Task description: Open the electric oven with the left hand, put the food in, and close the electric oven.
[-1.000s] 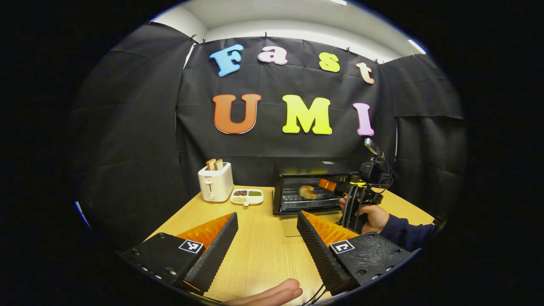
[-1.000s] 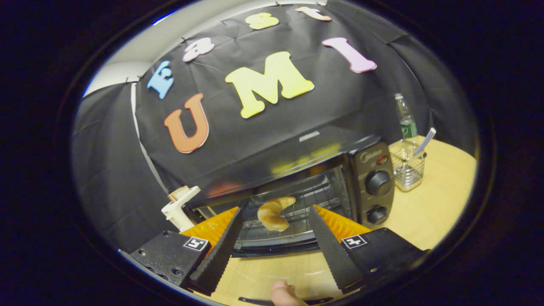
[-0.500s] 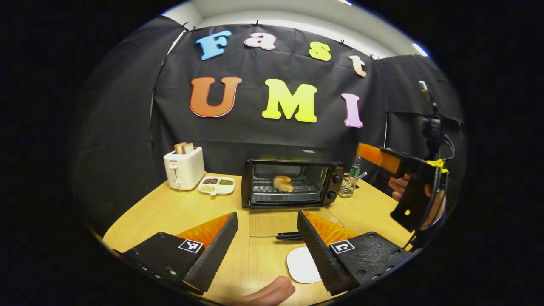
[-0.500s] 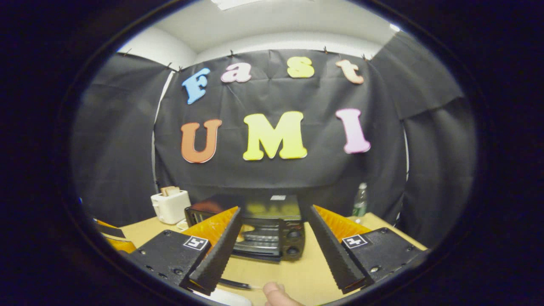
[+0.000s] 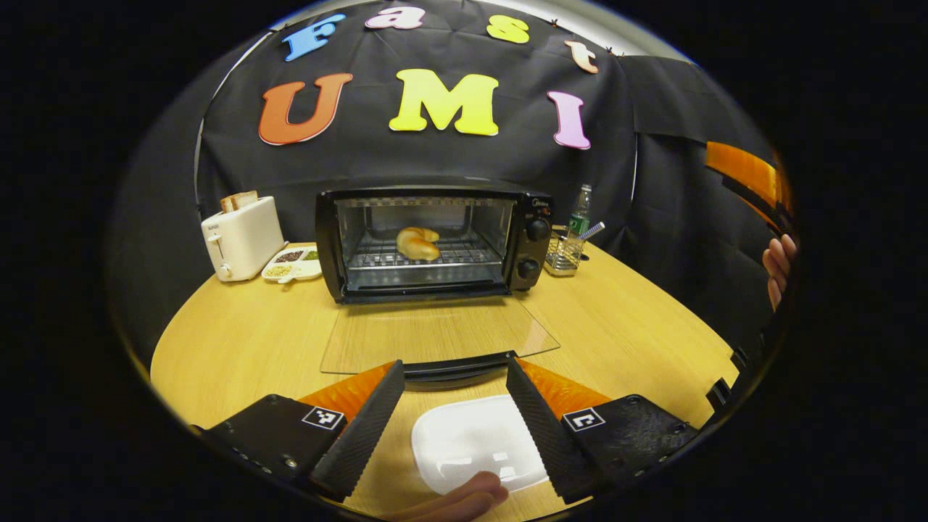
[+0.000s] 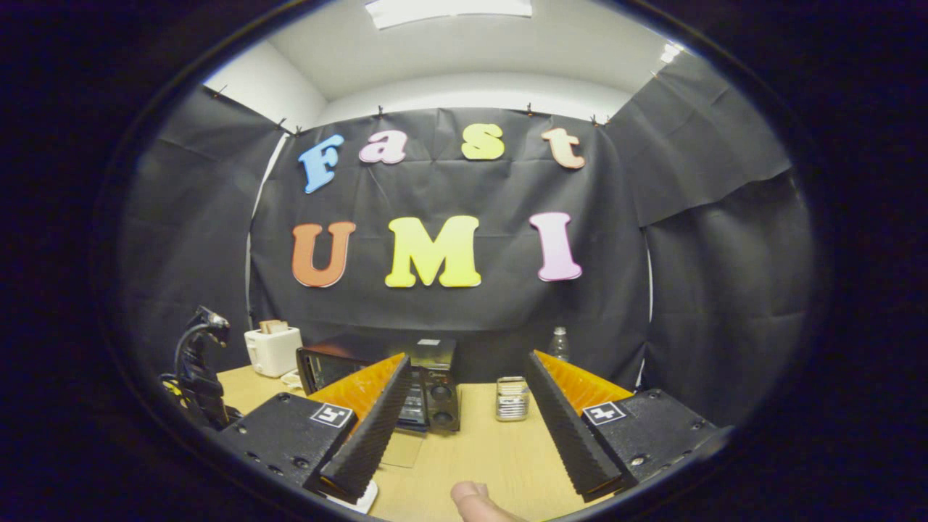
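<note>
The black electric oven (image 5: 428,235) stands at the back of the wooden table with its glass door (image 5: 435,335) folded flat toward me. A croissant (image 5: 418,243) lies on the wire rack inside. My left gripper (image 5: 454,365) is open just short of the door's handle (image 5: 457,368), over a white plate (image 5: 475,442). My right gripper (image 6: 467,357) is open and holds nothing, raised well back from the oven (image 6: 435,391). In the left gripper view one of its fingers (image 5: 743,170) and the hand holding it (image 5: 779,264) show at the far right.
A white toaster (image 5: 241,235) with bread and a sectioned dish (image 5: 293,263) sit left of the oven. A wire holder (image 5: 565,250) and a bottle (image 5: 578,214) stand to its right. Bare table (image 5: 638,326) lies right of the door.
My right gripper has let go of the croissant on the rack and pulled back up and away from the oven. My left gripper has moved closer to the open door and tilted down.
</note>
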